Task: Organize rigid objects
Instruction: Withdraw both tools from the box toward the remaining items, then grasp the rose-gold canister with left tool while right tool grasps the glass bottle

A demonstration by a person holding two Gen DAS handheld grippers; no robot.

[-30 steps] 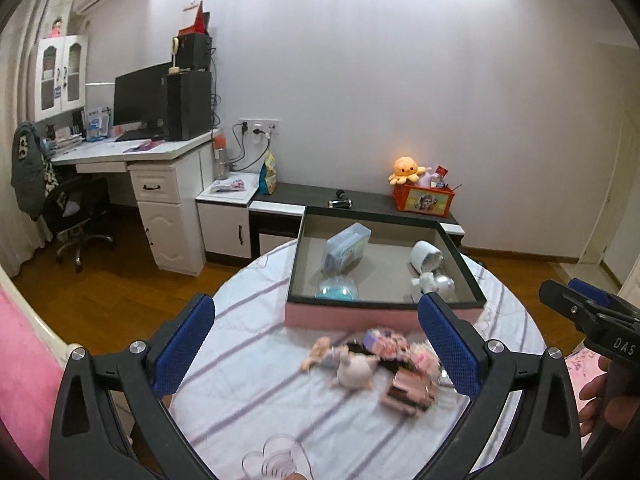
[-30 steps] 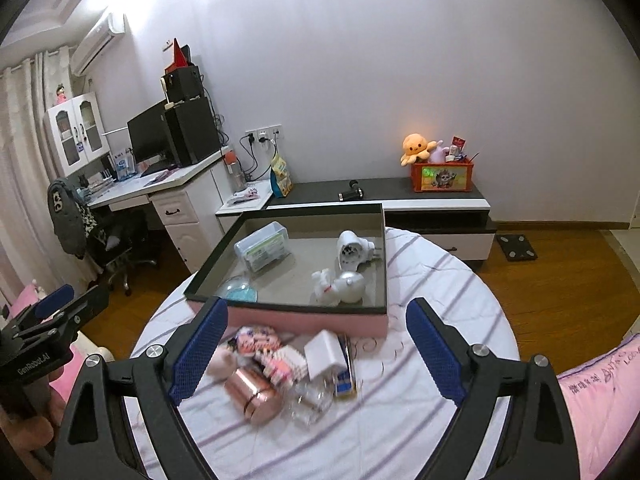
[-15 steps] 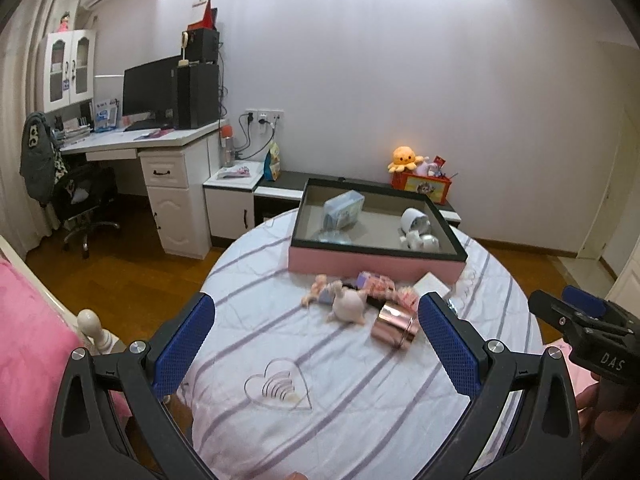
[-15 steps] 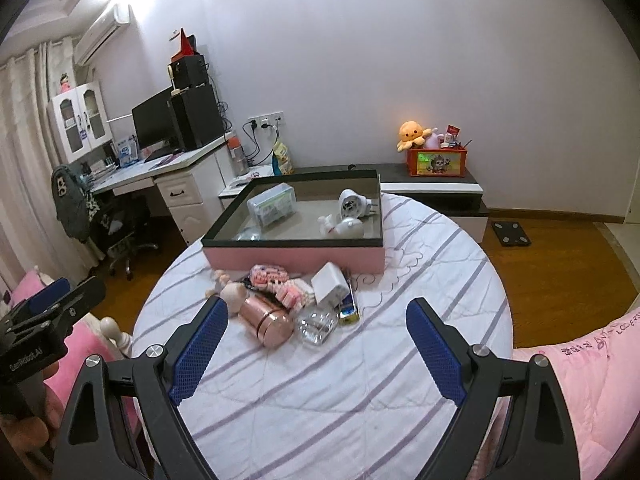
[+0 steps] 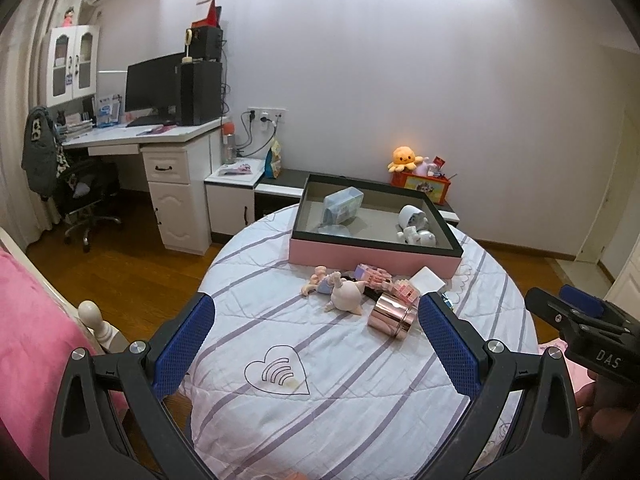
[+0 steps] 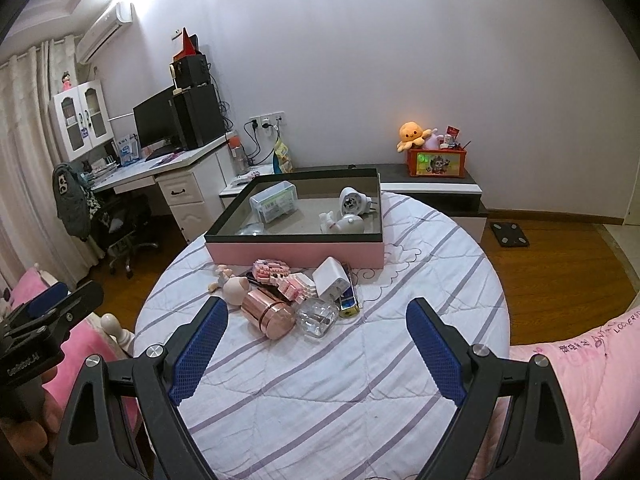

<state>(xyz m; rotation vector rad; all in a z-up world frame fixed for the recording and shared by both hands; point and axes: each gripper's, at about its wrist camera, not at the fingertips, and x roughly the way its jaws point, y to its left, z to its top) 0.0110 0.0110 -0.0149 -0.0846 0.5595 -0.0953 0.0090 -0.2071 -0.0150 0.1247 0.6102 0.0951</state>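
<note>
A pink box with a dark rim stands at the far side of the round table. It holds a clear container, a white plug and a small white figure. In front of it lies a heap: a rose-gold can, a pale doll, pink block models, a white charger and a clear box. My left gripper is open and empty, held back above the near side. My right gripper is open and empty too.
The table wears a white striped cloth with a heart print. Pink bedding lies to the left and pink bedding to the right. A desk with a monitor and a low cabinet stand behind.
Both grippers have pulled back and up from the box and heap, so more of the table shows. Both stay open and empty.
</note>
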